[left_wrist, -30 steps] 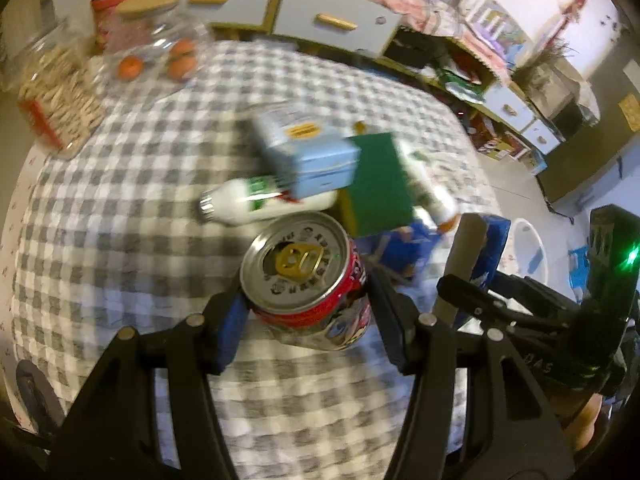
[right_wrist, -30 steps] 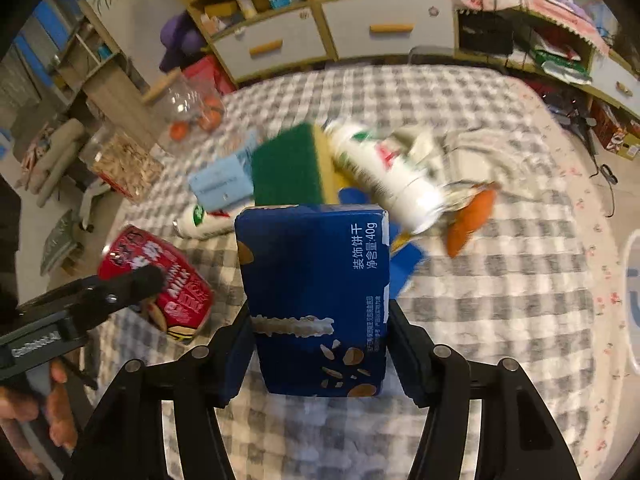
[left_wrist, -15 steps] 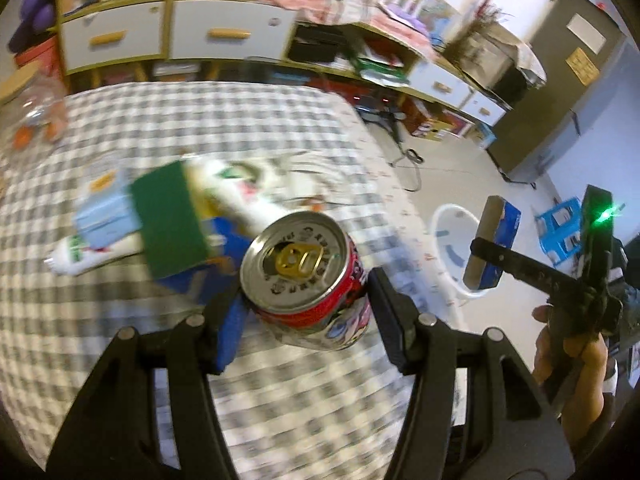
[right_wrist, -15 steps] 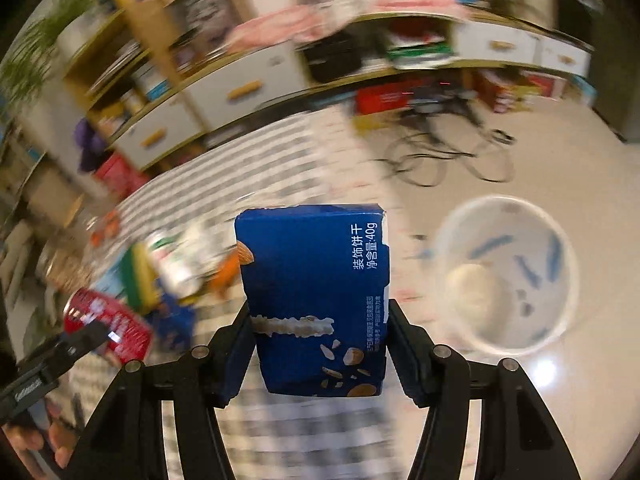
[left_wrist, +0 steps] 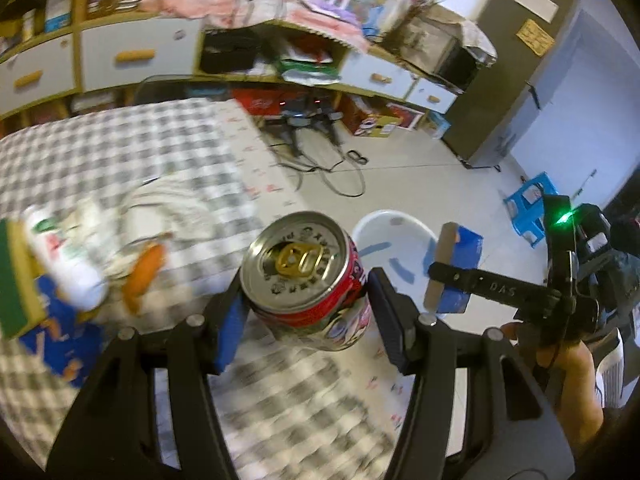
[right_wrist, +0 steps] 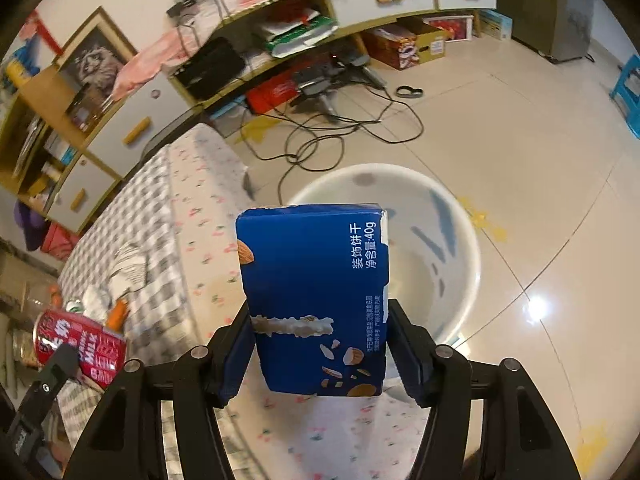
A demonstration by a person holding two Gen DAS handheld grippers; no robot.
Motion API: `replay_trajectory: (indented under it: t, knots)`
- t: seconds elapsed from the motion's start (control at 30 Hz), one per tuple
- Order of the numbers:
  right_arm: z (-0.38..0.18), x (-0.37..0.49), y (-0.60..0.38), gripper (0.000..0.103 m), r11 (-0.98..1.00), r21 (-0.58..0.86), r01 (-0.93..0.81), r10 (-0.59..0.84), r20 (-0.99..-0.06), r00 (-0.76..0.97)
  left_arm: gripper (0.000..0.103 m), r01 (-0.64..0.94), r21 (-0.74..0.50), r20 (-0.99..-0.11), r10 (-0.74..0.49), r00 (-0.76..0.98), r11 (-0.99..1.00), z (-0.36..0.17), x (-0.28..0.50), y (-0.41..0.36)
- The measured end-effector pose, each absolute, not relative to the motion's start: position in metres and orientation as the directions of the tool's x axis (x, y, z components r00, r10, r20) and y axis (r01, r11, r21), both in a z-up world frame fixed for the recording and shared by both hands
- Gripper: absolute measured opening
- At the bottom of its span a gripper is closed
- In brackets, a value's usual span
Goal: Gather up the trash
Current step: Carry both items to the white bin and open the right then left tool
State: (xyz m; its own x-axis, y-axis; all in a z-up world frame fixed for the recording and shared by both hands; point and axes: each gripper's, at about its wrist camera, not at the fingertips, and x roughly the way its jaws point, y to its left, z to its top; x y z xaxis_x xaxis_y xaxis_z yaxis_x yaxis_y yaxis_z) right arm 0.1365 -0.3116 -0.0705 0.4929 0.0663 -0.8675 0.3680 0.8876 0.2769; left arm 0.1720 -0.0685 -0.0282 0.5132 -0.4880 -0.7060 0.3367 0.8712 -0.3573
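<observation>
Cans first: my left tool (left_wrist: 306, 300) is clamped on a red drink can (left_wrist: 306, 276), its silver lid and gold pull tab turned straight at the left wrist camera, so the can's long axis runs along the fingers and tips a little downward at the far end. That same camera shows what the right one hides: the leftover heap on the checked worktop (left_wrist: 120, 152), with a green sponge (left_wrist: 16, 280), a white bottle (left_wrist: 64, 256) lying on its side, an orange scrap (left_wrist: 144, 270) and a blue wrapper (left_wrist: 60, 344), all blurred. It also shows my right tool from the side, out beyond the worktop's edge, with the box above the white bin (left_wrist: 394, 240) on the floor.

From the right wrist, my right tool (right_wrist: 318, 344) grips a blue biscuit box (right_wrist: 316, 296) by its two narrow sides. The box stands upright between the fingers, long axis vertical, printed face toward the lens, torn top edge uppermost. Behind it the white bin (right_wrist: 460, 256) sits on the tiled floor, blue marks on its inner wall, just beside the worktop's flowered cloth edge. At the lower left the can (right_wrist: 82, 344) appears side-on, showing red lettering.
</observation>
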Motion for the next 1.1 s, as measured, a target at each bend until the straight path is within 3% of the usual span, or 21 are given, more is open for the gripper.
replay_trajectory:
  t: [0.17, 0.7, 0.73, 0.8, 0.83, 0.9, 1.1]
  knots:
    - [-0.069, 0.126, -0.335, 0.081, 0.870, 0.301, 0.391, 0.081, -0.869, 0.489, 0.060, 0.402, -0.339, -0.686, -0.516, 0.513, 0.851, -0.031, 0.177, -0.106]
    - [-0.038, 0.060, -0.383, 0.082, 0.901, 0.182, 0.394, -0.056, -0.851, 0.523, 0.061, 0.426, -0.266, -0.716, -0.473, 0.514, 0.865, -0.067, 0.189, -0.182]
    - [-0.038, 0.058, -0.384, 0.082, 0.903, 0.178, 0.392, -0.060, -0.849, 0.525, 0.064, 0.417, -0.255, -0.723, -0.458, 0.517, 0.872, -0.068, 0.188, -0.182]
    - [-0.036, 0.055, -0.385, 0.085, 0.908, 0.159, 0.389, -0.080, -0.843, 0.531, 0.091, 0.383, -0.232, -0.757, -0.413, 0.506, 0.894, -0.071, 0.189, -0.183]
    - [-0.036, 0.054, -0.385, 0.086, 0.909, 0.151, 0.389, -0.089, -0.841, 0.533, 0.096, 0.373, -0.234, -0.758, -0.408, 0.509, 0.898, -0.071, 0.187, -0.181]
    - [-0.035, 0.053, -0.384, 0.086, 0.912, 0.141, 0.386, -0.096, -0.840, 0.533, 0.102, 0.368, -0.227, -0.754, -0.402, 0.520, 0.902, -0.068, 0.183, -0.179]
    - [-0.032, 0.053, -0.373, 0.089, 0.923, 0.131, 0.362, -0.096, -0.832, 0.546, 0.103, 0.350, -0.189, -0.766, -0.361, 0.532, 0.917, -0.055, 0.172, -0.161]
